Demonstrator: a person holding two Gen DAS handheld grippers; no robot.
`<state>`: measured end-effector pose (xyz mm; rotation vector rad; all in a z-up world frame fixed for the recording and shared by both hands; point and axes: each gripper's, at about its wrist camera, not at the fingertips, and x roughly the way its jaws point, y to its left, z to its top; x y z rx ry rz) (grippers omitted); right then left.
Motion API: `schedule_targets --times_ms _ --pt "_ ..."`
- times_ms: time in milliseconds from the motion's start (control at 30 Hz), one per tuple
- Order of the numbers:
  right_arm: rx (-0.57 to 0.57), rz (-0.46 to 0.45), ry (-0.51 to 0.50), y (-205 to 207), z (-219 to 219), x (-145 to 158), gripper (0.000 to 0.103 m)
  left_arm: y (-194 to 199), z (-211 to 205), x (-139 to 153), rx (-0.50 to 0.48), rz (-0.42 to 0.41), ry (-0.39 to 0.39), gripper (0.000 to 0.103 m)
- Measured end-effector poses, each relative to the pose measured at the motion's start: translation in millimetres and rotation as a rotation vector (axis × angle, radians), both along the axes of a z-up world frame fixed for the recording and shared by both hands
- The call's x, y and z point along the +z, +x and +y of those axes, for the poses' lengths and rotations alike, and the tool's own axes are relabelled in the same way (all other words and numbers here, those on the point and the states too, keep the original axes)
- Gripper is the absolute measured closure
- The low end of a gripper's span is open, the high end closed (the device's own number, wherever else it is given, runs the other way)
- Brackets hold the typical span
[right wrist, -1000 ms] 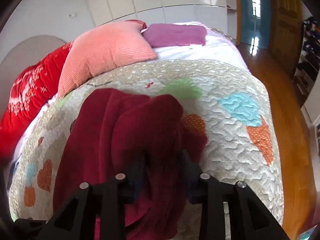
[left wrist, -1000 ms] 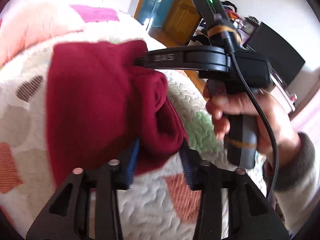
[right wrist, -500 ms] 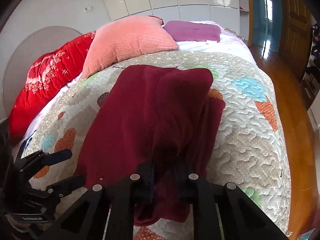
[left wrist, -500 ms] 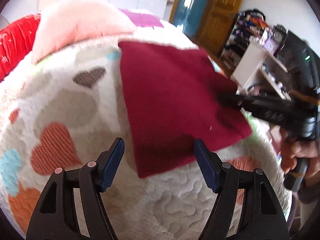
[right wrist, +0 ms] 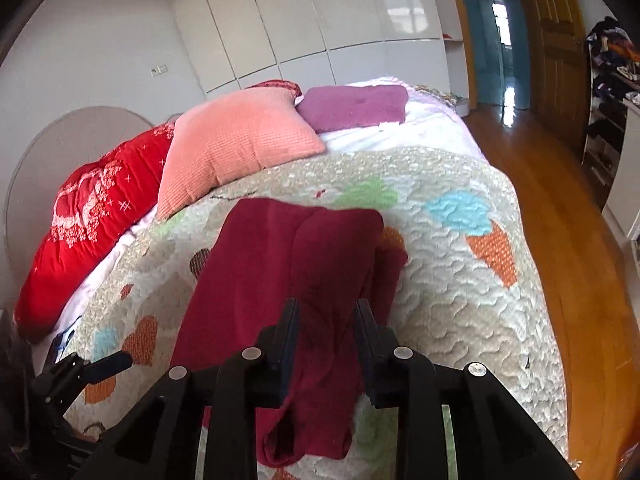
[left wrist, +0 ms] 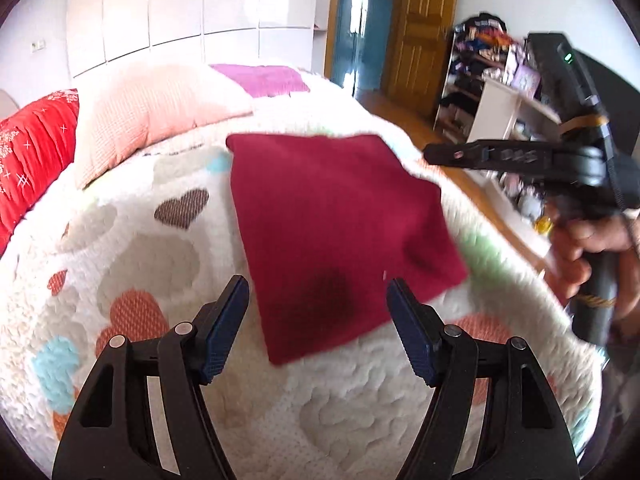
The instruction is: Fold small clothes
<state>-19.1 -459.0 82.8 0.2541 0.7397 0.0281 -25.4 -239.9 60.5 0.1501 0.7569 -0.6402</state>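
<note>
Left claw (left wrist: 318, 304) hangs over the bed with its blue-padded fingers (left wrist: 226, 314) spread wide, nothing between them touching; the near corner of the dark red garment (left wrist: 340, 236) lies on the quilt beyond the tips, apart from both pads. Over to its right, the right claw (right wrist: 325, 322) points down at the same garment from the bed's edge. Its jaws have just been opening a little, and they stand narrowly parted with a fold of the red cloth running up between them; whether the pads press on that fold I cannot tell from where the view sits. A hand (left wrist: 596, 256) grips the right claw's handle, seen from the left side.

The garment rests folded on the patterned quilt (right wrist: 452, 288), roughly in the middle of the bed's foot half, its thicker doubled edge toward the right claw and a loose end hanging near the quilt's edge. Behind it lie a peach pillow (right wrist: 236, 140), a red cushion (right wrist: 88, 216) and a purple cushion (right wrist: 354, 106). Wooden floor (right wrist: 560, 200) runs along the bed's far side.
</note>
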Motion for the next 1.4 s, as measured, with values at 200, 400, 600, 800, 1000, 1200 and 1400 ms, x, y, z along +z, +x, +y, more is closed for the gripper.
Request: schedule_targets --times_ms 200,400,600,800,1000,1200,1400 --pt "0.077 0.082 -0.080 53.4 19.8 -29.4 0.077 36.9 -16.9 -20.0 0.071 0.065 0.028 0.031" --pt "0.002 0.076 -0.098 72.8 -8.4 -67.5 0.078 49.3 -27.6 -45.3 0.088 0.145 0.023 0.028" --pt "0.007 0.091 -0.062 53.2 -3.3 -41.9 0.077 51.1 -26.3 -47.7 0.098 0.155 0.020 0.026" --pt "0.066 0.067 -0.071 10.3 15.6 -26.8 0.071 51.0 -26.3 -47.6 0.103 0.154 0.026 0.026" --pt "-0.017 0.137 -0.014 3.7 -5.7 -73.0 0.039 50.1 -26.5 -48.1 0.112 0.171 0.035 0.026" --pt "-0.019 0.053 0.167 -5.5 -31.2 -60.1 0.033 66.0 -2.5 -36.8 0.119 0.237 -0.096 0.025" --pt "-0.012 0.070 0.288 19.2 -45.1 -78.0 0.023 101.1 12.4 -56.2 0.154 0.400 -0.254 0.021"
